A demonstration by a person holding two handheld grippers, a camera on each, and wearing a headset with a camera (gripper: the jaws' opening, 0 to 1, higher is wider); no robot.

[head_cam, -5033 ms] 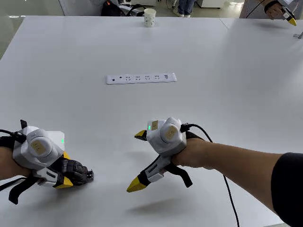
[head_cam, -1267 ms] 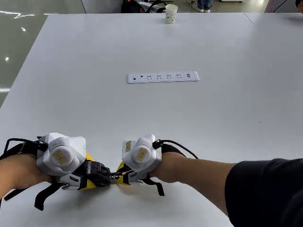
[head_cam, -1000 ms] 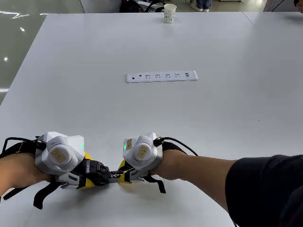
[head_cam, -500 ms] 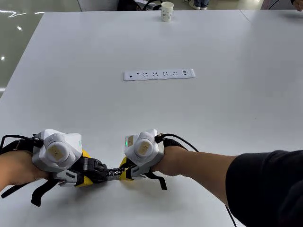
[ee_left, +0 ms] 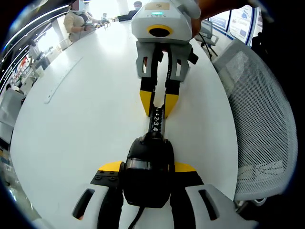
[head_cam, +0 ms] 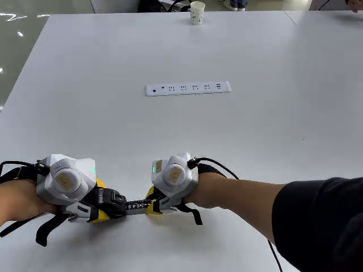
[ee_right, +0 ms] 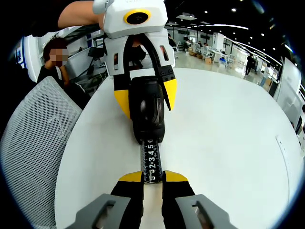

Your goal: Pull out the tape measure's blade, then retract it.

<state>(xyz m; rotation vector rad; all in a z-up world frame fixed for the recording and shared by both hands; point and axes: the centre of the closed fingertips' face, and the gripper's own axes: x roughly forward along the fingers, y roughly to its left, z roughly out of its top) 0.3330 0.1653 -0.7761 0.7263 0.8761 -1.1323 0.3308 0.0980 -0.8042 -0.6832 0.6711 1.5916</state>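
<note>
Left hand-held gripper (ee_left: 147, 167) clamps tape measure case (ee_right: 147, 112) at counter's (head_cam: 170, 130) near edge, right hand-held gripper (ee_right: 153, 177) pinches short-drawn blade (ee_right: 151, 160); best pull straight, level, case steady.

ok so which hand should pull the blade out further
Right: the right hand-held gripper is shut on the blade, while the left hand-held gripper clamps the tape measure case, anchoring it.

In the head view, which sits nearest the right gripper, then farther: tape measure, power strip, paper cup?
1. Tape measure, beside the right gripper, blade in its jaws.
2. Power strip, mid-table ahead.
3. Paper cup, far table edge.
</note>
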